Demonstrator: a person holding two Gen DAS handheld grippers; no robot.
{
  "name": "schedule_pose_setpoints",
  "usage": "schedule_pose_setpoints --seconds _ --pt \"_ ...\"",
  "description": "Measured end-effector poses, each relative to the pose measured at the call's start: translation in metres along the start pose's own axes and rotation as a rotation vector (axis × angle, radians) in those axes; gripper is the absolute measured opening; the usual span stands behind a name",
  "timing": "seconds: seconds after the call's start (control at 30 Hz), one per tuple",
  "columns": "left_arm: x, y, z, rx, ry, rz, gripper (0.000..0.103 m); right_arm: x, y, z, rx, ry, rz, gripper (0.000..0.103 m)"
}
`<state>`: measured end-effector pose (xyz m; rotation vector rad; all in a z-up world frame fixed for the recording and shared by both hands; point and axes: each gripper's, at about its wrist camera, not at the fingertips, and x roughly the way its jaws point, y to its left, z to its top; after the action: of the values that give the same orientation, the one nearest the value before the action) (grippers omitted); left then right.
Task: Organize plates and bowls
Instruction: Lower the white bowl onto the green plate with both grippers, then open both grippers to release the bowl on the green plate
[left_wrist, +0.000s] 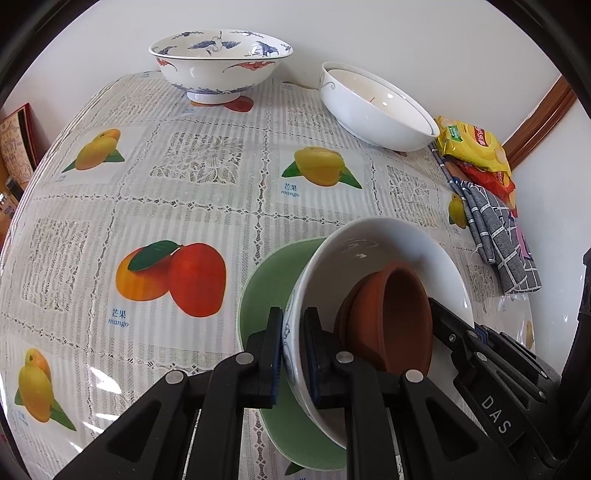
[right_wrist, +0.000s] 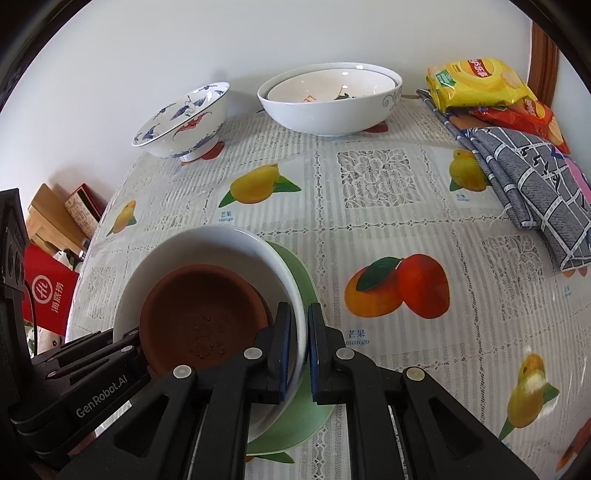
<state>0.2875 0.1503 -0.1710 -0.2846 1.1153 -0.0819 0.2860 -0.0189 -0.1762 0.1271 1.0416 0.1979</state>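
here both tongs, left (left_wrist: 293, 354) and right (right_wrist: 299, 347), pinch opposite rims of the white bowl (left_wrist: 388, 236), the stacked bowls (left_wrist: 373, 110) lying ahead.

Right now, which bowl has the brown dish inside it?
The white bowl both grippers pinch, sitting on the green plate; it holds the brown dish.
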Motion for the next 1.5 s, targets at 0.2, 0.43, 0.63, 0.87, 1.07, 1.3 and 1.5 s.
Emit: schedule_pose_setpoints --seconds 0.2,0.43,0.63,0.87,1.07,1.3,1.5 --pt "0.000 -0.001 -0.001 0.003 -0.001 0.013 0.014 -0.007 0.000 0.002 -0.004 -0.014 -0.009 0.008" --pt "-0.002 -0.003 -0.003 0.016 0.012 0.013 0.014 -0.011 0.001 0.000 -0.016 -0.023 -0.029 0.010" --pt "-0.008 -0.004 -0.008 0.016 0.012 0.006 0.018 -0.016 0.001 -0.003 -0.028 -0.021 -0.036 0.013" --pt "-0.020 -0.004 -0.016 0.013 0.004 0.005 0.028 -0.026 0.002 -0.008 -0.033 -0.019 -0.032 0.015" --pt "-0.036 -0.005 -0.025 0.015 -0.018 -0.007 0.037 -0.035 0.005 -0.016 -0.038 -0.014 -0.022 0.016" --pt "-0.060 -0.010 -0.040 0.025 -0.054 0.003 0.044 -0.055 0.006 -0.028 -0.044 -0.028 -0.019 0.025" --pt "-0.091 -0.023 -0.056 0.050 -0.102 0.001 0.046 -0.092 0.002 -0.043 -0.049 -0.079 -0.059 0.041"
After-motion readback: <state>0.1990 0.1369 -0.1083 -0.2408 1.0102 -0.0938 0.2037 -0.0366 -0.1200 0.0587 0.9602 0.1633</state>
